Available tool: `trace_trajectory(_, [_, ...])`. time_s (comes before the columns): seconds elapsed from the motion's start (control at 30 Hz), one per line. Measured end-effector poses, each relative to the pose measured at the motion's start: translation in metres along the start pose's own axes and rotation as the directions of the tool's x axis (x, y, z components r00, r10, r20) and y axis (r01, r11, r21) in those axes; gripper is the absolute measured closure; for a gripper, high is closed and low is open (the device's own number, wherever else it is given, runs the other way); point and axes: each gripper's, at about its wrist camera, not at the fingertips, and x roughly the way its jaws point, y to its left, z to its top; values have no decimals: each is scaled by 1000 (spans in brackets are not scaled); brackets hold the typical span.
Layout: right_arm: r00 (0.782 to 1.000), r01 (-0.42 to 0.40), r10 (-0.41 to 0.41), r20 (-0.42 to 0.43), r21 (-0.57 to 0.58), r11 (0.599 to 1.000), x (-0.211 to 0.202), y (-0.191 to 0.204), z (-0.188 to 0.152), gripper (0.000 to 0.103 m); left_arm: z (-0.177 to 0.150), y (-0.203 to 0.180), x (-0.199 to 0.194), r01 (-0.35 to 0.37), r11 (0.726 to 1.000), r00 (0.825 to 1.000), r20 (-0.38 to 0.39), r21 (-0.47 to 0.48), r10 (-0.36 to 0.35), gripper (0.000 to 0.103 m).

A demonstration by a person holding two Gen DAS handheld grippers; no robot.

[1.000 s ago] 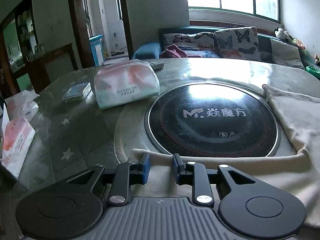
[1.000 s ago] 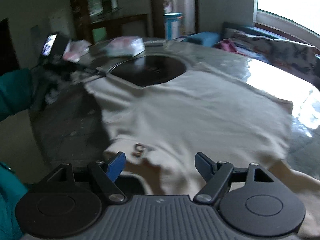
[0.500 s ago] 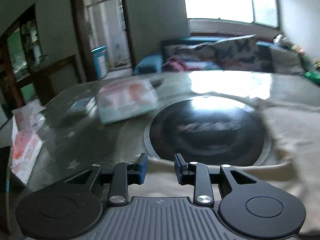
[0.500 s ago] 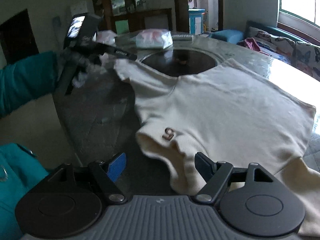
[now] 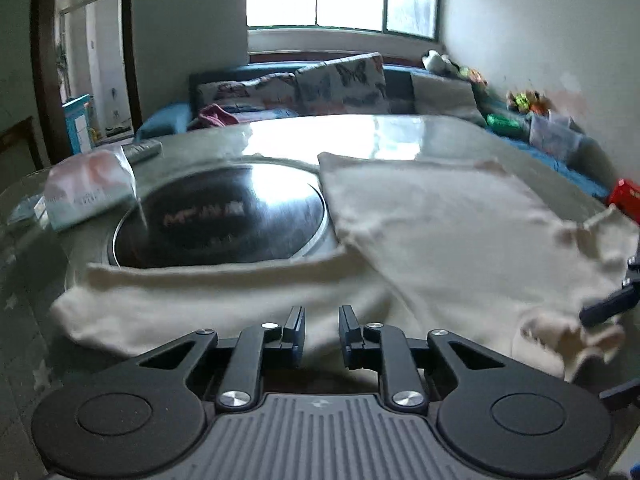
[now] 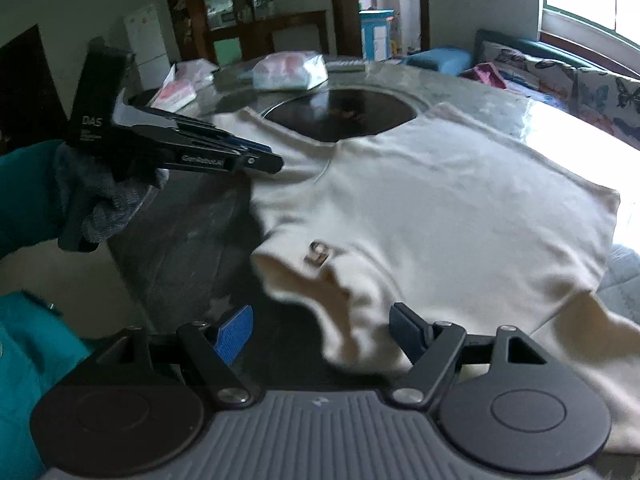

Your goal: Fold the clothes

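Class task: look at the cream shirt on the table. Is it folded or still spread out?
Mostly spread out. The cream shirt lies open across the table, one sleeve stretched sideways; only its near edge is rumpled.

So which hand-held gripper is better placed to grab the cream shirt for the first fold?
Probably right: the right hand-held gripper stands wide open with a rumpled edge of the cream shirt between its fingers. The left hand-held gripper has just been closing, nothing visibly between its jaws.

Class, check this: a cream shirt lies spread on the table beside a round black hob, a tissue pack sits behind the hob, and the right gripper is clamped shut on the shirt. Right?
Not quite. In the right wrist view the right gripper stands wide open; the cream shirt lies between its fingers unpinched. The hob and tissue pack are as described.
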Motion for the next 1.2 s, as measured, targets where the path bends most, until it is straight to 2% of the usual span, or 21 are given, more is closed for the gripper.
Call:
trace_trajectory(0.17, [1000, -23, 23, -9, -16, 1000, -4, 4, -6, 25, -9, 4, -10, -28, 1000, 999, -29, 12, 29, 80])
trace_trajectory(0.3, [1000, -21, 21, 23, 6, 1000, -16, -2, -3, 27, -1, 6, -18, -39, 999, 999, -8, 3, 39, 80])
trace_trajectory(0.43, [997, 29, -32, 67, 48, 998, -28, -14, 1, 29, 9, -11, -23, 41, 998, 998, 43, 42, -43, 80])
trace_trajectory(0.5, [995, 57, -63, 78, 74, 996, -31, -22, 1, 31, 12, -22, -18, 93, 994, 994, 44, 64, -96, 80])
trace_trajectory(0.73, [992, 101, -111, 61, 158, 982, -25, -44, -9, 35, 1, -49, -1, 197, 973, 980, -46, 123, -193, 80])
trace_trajectory(0.9, [994, 100, -104, 19, 156, 983, -20, -47, -18, 36, -10, -57, -9, 223, 960, 974, -81, 169, -212, 81])
trace_trajectory(1.0, [991, 122, -130, 45, 146, 982, -30, -53, -13, 36, -9, -58, -9, 225, 958, 973, -90, 179, -212, 80])
trace_trajectory(1.2, [973, 197, -215, 87, 181, 964, -30, -82, 2, 36, 14, -63, -10, 239, 956, 971, -26, 173, -238, 80])
